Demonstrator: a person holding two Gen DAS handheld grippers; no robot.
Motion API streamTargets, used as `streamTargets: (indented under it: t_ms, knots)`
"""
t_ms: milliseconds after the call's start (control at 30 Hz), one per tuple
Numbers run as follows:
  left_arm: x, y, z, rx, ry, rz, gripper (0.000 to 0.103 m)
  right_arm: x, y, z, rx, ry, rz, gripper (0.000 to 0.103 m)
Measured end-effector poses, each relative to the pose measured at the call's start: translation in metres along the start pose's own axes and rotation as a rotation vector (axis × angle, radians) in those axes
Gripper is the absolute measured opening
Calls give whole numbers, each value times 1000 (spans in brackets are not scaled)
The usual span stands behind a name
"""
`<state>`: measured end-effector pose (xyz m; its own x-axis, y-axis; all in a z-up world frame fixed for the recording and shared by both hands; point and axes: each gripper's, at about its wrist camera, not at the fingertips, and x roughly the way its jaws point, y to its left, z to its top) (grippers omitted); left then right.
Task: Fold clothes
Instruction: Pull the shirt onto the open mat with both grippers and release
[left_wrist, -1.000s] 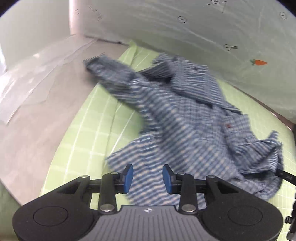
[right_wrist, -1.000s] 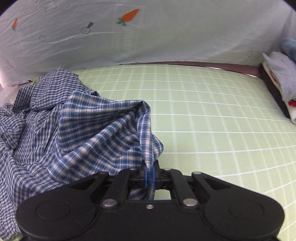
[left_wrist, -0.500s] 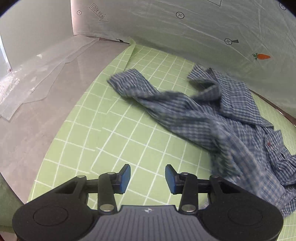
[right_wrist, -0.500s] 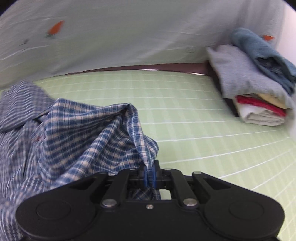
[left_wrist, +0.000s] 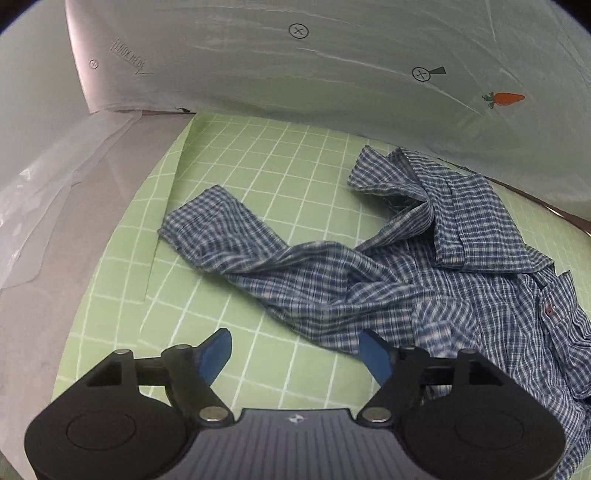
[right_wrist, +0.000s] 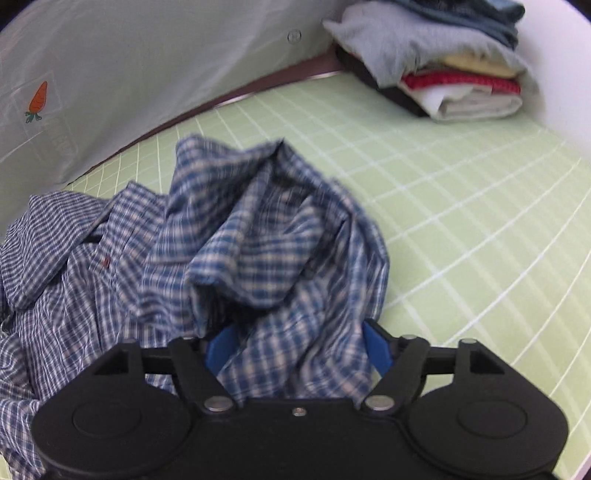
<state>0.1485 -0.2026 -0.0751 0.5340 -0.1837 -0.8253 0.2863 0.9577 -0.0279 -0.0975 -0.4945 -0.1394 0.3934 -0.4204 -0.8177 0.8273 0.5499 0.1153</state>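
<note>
Left wrist view only: the whole spread of the shirt (left_wrist: 424, 273), one sleeve (left_wrist: 221, 236) stretched out toward 10 o'clock with its cuff lying flat on the green grid mat (left_wrist: 258, 162), collar bunched at about 1 o'clock, a small red button on the placket at 3 o'clock. Also there: bare grey worktop (left_wrist: 74, 295) past the mat's 9 o'clock edge, clear plastic film (left_wrist: 40, 206) on it, and a pale backdrop sheet (left_wrist: 332, 66) with a carrot print at 2 o'clock.

Right wrist view only: a stack of folded clothes (right_wrist: 454, 66) at 1 o'clock in the far corner, well apart from the shirt (right_wrist: 155, 266). Same mat, same backdrop behind.

Left gripper (left_wrist: 299, 354): fingers opening, wide apart, bare mat between them. Shirt hem lies just beside the right-hand blue pad; contact unclear.

Right gripper (right_wrist: 299, 347): fingers opening, wide. A mound of shirt fabric sits between them and piles up toward 12 o'clock; pads do not look pressed on it. Cloth there is motion-blurred.

Shirt: blue-and-white small check, button-front, crumpled and twisted, unfolded. It lies on the mat, at the left gripper's 2 to 3 o'clock and from the right gripper's 9 to 12 o'clock.
</note>
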Motion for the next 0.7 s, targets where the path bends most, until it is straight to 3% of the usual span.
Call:
streamTargets:
  t_ms: [167,233,333,367,400,500,600,700]
  knots:
    - [44,-20,44,57,-13,-25,85,19,13,0,-12,12,-70,92]
    - [63,-31,59,99,5,-38,85,25,19,4,-36,2,-101,91]
    - [85,-46,76,167,6,-62,84,30,24,17,-67,-24,-103,71]
    - [92,-49,80,172,9,-66,84,33,26,23,-86,-28,-100,60]
    - [98,-51,84,167,15,-70,84,36,28,30,-104,-33,-97,47]
    - [112,-54,89,140,39,-81,84,59,34,63,-153,-37,-99,28]
    - [117,-52,84,112,58,-82,84,91,49,107,-225,-44,-107,20]
    - [119,-49,75,80,80,-65,84,131,71,156,-302,-61,-120,19]
